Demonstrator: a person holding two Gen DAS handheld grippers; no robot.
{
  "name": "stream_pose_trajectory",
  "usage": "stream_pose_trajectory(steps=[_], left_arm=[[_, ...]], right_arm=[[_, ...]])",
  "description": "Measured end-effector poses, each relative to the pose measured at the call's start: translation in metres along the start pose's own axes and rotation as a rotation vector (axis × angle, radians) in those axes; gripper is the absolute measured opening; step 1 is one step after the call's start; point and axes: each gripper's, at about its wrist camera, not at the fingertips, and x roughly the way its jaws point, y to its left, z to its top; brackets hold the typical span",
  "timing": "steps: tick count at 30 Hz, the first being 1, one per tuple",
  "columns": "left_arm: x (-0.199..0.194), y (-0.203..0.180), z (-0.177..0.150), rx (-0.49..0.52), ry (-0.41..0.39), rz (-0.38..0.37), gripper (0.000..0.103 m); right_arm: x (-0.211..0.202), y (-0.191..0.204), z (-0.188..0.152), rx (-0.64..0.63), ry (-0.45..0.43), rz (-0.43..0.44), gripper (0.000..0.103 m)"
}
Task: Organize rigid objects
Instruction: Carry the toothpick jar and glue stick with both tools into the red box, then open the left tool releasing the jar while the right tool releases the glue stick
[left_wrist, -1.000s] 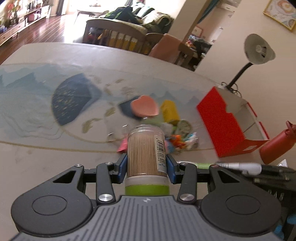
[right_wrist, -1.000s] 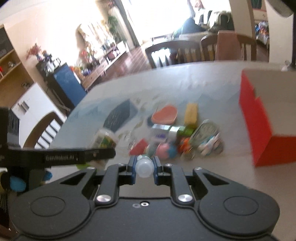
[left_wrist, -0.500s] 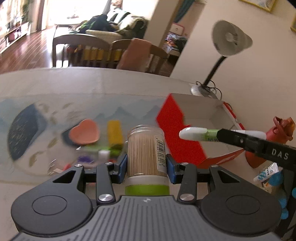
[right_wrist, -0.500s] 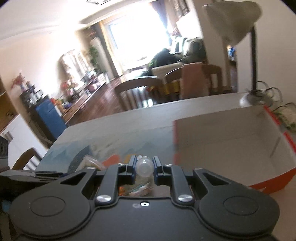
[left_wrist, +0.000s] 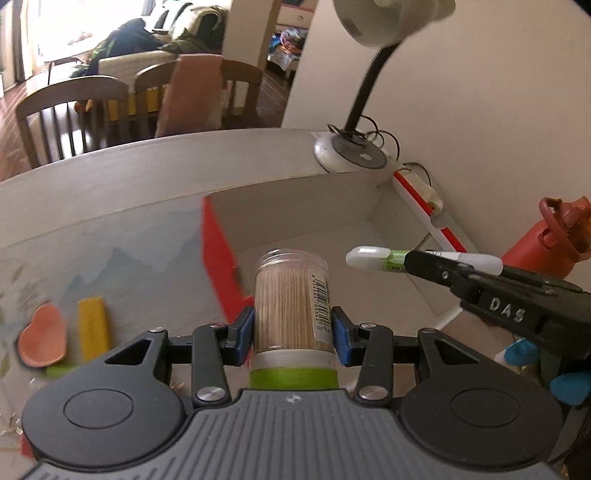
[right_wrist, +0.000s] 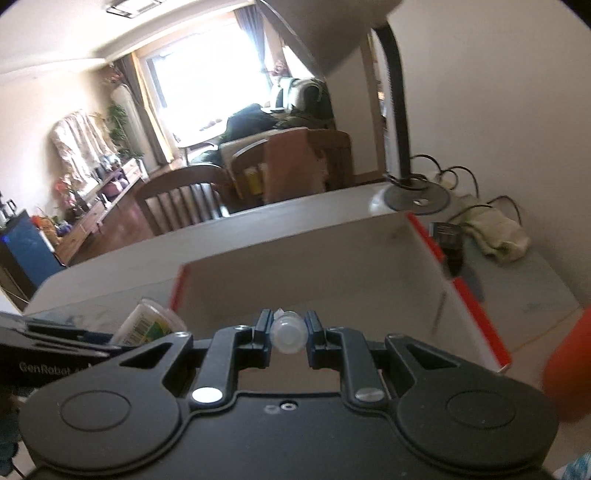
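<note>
My left gripper (left_wrist: 291, 328) is shut on a clear toothpick jar (left_wrist: 292, 299) with a green lid, held near the red-sided cardboard box (left_wrist: 221, 266) and pointing into it. My right gripper (right_wrist: 288, 330) is shut on a small white-capped tube (right_wrist: 288, 330). In the left wrist view the same tube (left_wrist: 376, 256) shows white and green, held above the box's pale inside. The jar also shows in the right wrist view (right_wrist: 147, 325), at the box's left corner (right_wrist: 181, 291).
A pink heart-shaped dish (left_wrist: 42, 341) and a yellow block (left_wrist: 92, 326) lie on the patterned mat to the left. A desk lamp (left_wrist: 351, 155) stands behind the box, a red bottle (left_wrist: 546, 240) to its right by the wall. Chairs stand beyond the table.
Both grippers have swung right, from over the pile of small objects on the mat to the open box. The box now fills the middle of both views. Both grips are unchanged.
</note>
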Motion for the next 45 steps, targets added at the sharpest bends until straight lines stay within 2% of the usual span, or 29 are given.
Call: stream_pose_trajectory(steps=[4,12,22,34,38,45], left_arm=[[0.036,-0.013,0.017,0.004,0.049,-0.001,0.043],[0.102,-0.026,0.043,0.024,0.139,0.05,0.043],[0.153,-0.03,0.048,0.017,0.254,0.065,0.043],[0.172,-0.027,0.04,0.001,0.347,0.067,0.043],[0.17,-0.026,0.04,0.0,0.355,0.063,0.043],[0.156,-0.027,0.046,0.018,0.315,0.055,0.043]], right_arm=[[0.015,-0.013,0.002,-0.025,0.024,-0.033,0.016],[0.045,-0.034,0.005,-0.041,0.077,-0.075,0.016],[0.061,-0.045,0.003,-0.086,0.122,-0.076,0.016],[0.061,-0.038,-0.013,-0.134,0.232,-0.059,0.016],[0.059,-0.038,-0.013,-0.127,0.229,-0.063,0.022],[0.047,-0.036,-0.008,-0.109,0.216,-0.035,0.028]])
